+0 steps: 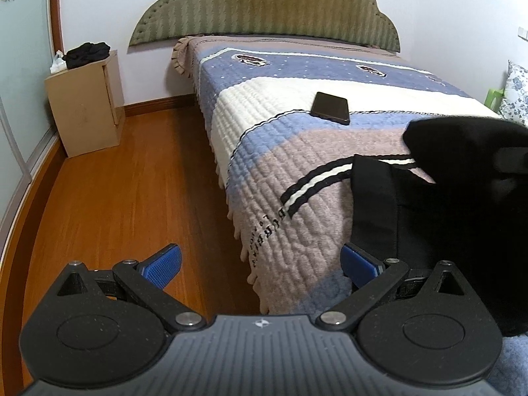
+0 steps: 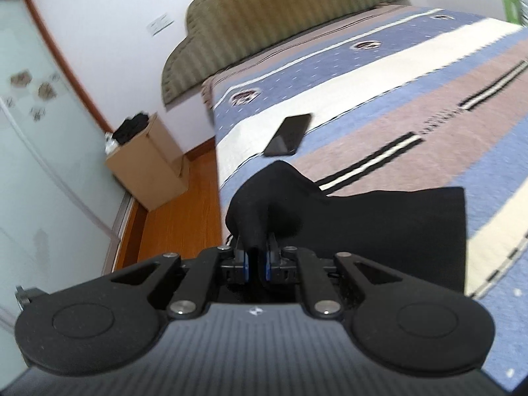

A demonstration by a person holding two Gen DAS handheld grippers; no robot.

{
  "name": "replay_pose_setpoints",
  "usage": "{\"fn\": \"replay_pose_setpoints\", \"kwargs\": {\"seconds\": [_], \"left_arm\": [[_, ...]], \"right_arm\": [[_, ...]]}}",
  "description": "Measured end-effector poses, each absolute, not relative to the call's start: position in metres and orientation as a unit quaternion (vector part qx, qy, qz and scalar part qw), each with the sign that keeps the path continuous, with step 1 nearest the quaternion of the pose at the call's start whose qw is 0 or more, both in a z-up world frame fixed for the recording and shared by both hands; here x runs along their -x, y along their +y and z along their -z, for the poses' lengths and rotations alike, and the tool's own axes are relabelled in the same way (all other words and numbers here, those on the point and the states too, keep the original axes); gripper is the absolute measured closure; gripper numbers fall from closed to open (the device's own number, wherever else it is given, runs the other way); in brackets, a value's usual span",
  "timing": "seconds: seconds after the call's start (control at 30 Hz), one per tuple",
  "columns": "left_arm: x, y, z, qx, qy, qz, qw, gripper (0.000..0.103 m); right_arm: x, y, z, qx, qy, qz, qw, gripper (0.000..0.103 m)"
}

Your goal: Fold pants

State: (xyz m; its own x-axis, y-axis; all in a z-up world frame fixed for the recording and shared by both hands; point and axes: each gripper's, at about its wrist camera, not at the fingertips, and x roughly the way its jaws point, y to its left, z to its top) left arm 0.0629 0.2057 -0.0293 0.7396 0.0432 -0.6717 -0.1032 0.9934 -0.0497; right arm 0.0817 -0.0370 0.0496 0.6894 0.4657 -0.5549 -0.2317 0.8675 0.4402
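Observation:
Black pants (image 1: 439, 217) lie on the near right part of the striped bedspread (image 1: 297, 165). My left gripper (image 1: 260, 264) is open and empty, its blue pads (image 1: 161, 265) hanging over the bed's near left corner, just left of the pants' edge. My right gripper (image 2: 256, 260) is shut on a bunched fold of the black pants (image 2: 379, 227) and lifts it off the bed. It shows as a dark raised shape at the right of the left wrist view (image 1: 508, 161).
A black phone (image 1: 330, 108) lies on the cream stripe mid-bed, also in the right wrist view (image 2: 288, 135). A cardboard box (image 1: 85, 109) with dark clothes on top stands by the wall on the wooden floor (image 1: 125, 198). A green padded headboard (image 1: 264, 6) is behind.

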Motion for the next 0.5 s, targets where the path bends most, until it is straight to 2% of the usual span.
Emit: {"fn": "replay_pose_setpoints", "kwargs": {"seconds": [0.33,0.37,0.4,0.47,0.5], "left_arm": [[-0.062,0.209,0.029,0.030,0.358,-0.057,0.931,0.000],[-0.062,0.208,0.028,0.027,0.358,-0.058,0.932,0.000],[-0.062,0.208,0.026,0.023,0.355,-0.059,0.933,0.000],[-0.062,0.207,0.021,0.013,0.347,-0.063,0.936,0.000],[-0.063,0.207,0.019,0.010,0.345,-0.066,0.936,0.000]], "right_arm": [[-0.092,0.031,-0.018,-0.098,0.357,-0.202,0.907,0.093],[-0.094,0.035,-0.014,-0.090,0.362,-0.203,0.905,0.089],[-0.098,0.039,-0.009,-0.082,0.376,-0.211,0.899,0.080],[-0.099,0.038,-0.002,-0.084,0.406,-0.227,0.881,0.066],[-0.093,0.033,-0.006,-0.086,0.402,-0.232,0.882,0.066]]}}
